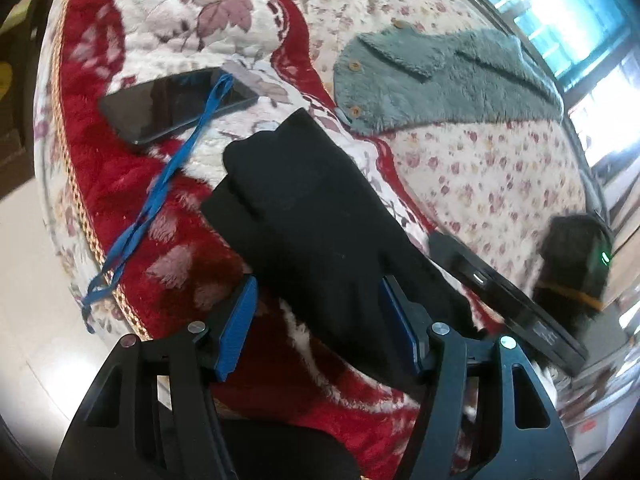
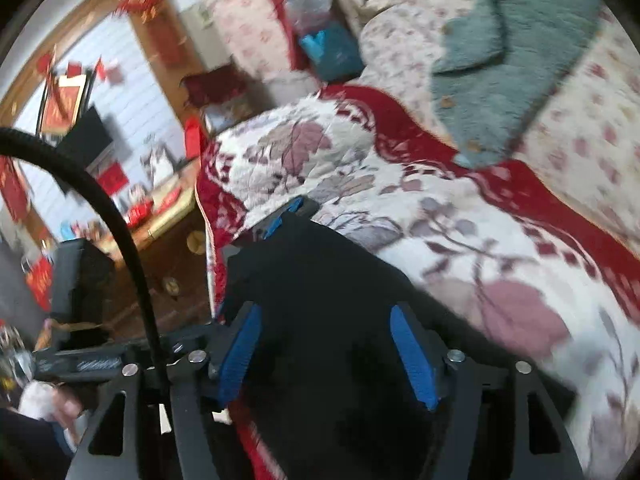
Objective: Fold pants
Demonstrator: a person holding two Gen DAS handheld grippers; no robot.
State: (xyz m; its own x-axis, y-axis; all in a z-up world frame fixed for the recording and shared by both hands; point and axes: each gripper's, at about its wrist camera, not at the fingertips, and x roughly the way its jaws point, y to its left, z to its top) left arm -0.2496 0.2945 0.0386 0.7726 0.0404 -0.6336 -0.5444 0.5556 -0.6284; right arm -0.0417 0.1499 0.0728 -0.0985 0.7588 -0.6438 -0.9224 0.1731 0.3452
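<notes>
The black pants (image 1: 316, 216) lie folded into a thick strip on the red and white floral blanket (image 1: 160, 276). My left gripper (image 1: 316, 292) is open, its blue-padded fingers (image 1: 236, 328) on either side of the near end of the pants, not closed on them. The right gripper's black body (image 1: 504, 292) shows at the right edge of the pants. In the right wrist view the pants (image 2: 320, 304) fill the space between the open fingers (image 2: 412, 356) of my right gripper (image 2: 324, 320). The left gripper's blue tips (image 2: 286, 214) show beyond the far end.
A black phone (image 1: 176, 106) and a blue strap (image 1: 160, 196) lie on the blanket left of the pants. A grey fleece garment (image 1: 440, 80) with buttons lies beyond, also in the right wrist view (image 2: 504, 60). The bed edge drops to the floor (image 1: 28, 300) at left. A wooden cabinet (image 2: 168, 256) stands beside the bed.
</notes>
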